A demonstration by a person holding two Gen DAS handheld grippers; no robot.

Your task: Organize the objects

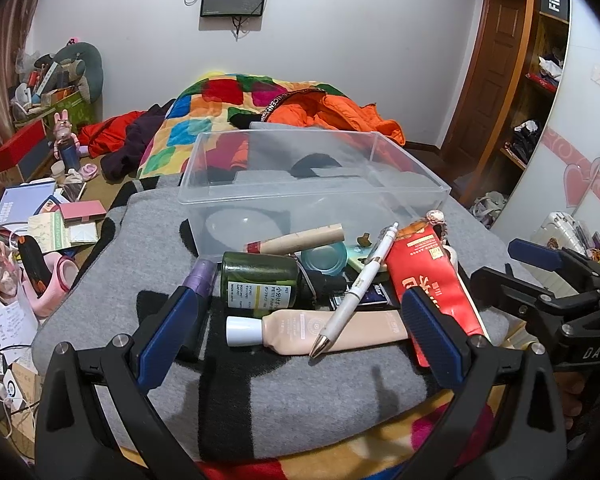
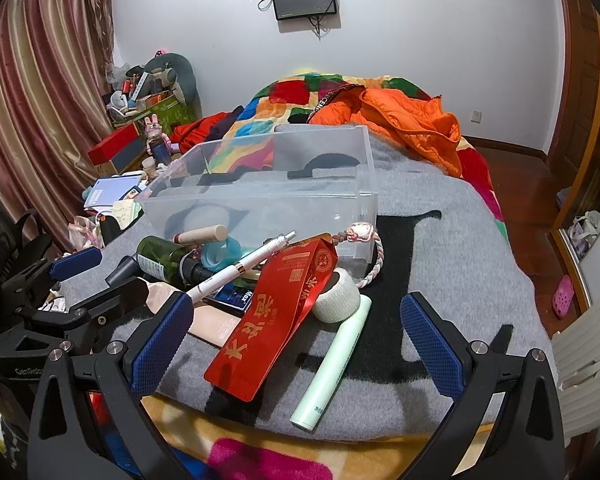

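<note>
A clear plastic bin (image 1: 260,200) (image 2: 352,204) stands on a grey blanket (image 1: 300,400) (image 2: 460,248). Small items are piled in front of it: a beige tube (image 1: 340,330), a white pen (image 1: 356,294) (image 2: 240,270), a dark green bottle (image 1: 260,280) (image 2: 160,258), a red packet (image 1: 432,276) (image 2: 276,312), a mint-green tube (image 2: 332,364) and a white tape roll (image 2: 338,294). My left gripper (image 1: 300,332) hovers open just before the beige tube. My right gripper (image 2: 296,340) stands open around the red packet and mint tube, holding nothing.
An orange jacket (image 1: 340,114) (image 2: 412,124) and a patchwork quilt (image 1: 220,100) lie behind the bin. Books and clutter (image 1: 40,216) cover the floor at left. A wardrobe (image 1: 540,100) stands at right. The other gripper shows at each view's side.
</note>
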